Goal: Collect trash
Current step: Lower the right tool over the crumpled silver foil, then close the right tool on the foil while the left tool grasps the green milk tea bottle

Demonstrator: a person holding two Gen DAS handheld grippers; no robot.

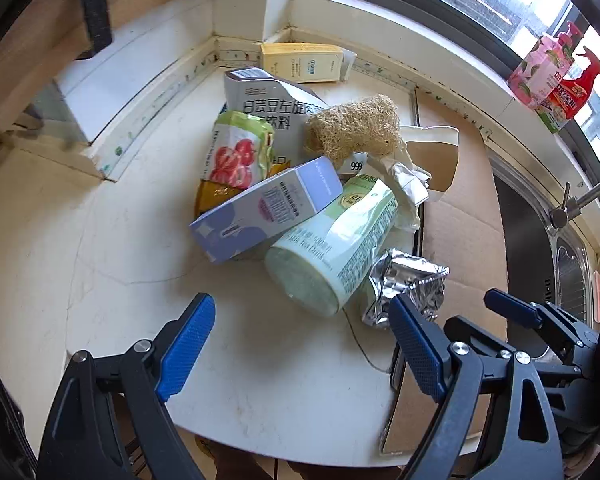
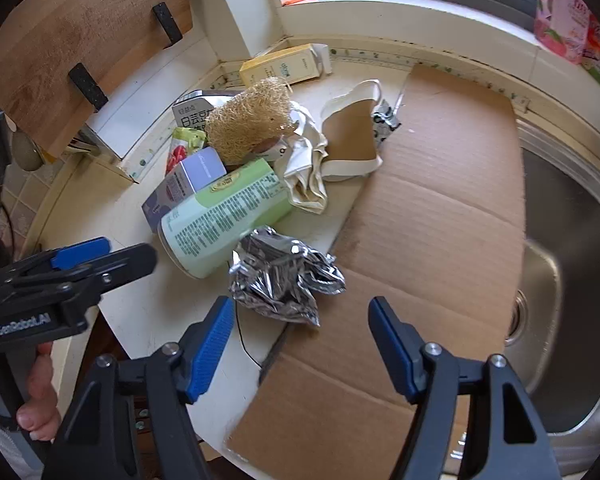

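- Here, the cream-white stone desk (image 1: 112,248) carries one heap of trash in its corner below the window; its near edge is cut off by both tools.
- One flat brown cardboard sheet (image 2: 440,208) lies beside the heap and runs over part of the steel sink (image 2: 572,264), hiding the sink's left rim.
- One grey-white drink pouch with printed characters (image 1: 276,112) lies at the back, its lower half buried.
- One pale green cylindrical drink bottle (image 1: 332,248) lies on its side at the front of the heap, its neck hidden under white crumpled wrapping (image 2: 304,168).
- One lilac-and-white cardboard box (image 1: 260,212) leans tilted against the bottle.
- One tan fibrous loofah sponge (image 1: 352,128) sits on top.
- One yellow carton (image 1: 304,62) lies against the wall.
- One green snack packet with red fruit (image 1: 240,152) is half covered.
- One crumpled silver foil bag (image 2: 284,276) touches the bottle's base.
- The left tool (image 1: 300,344) is spread, nothing between its pads.
- The right tool (image 2: 300,348) is spread too, empty, just short of the foil bag.
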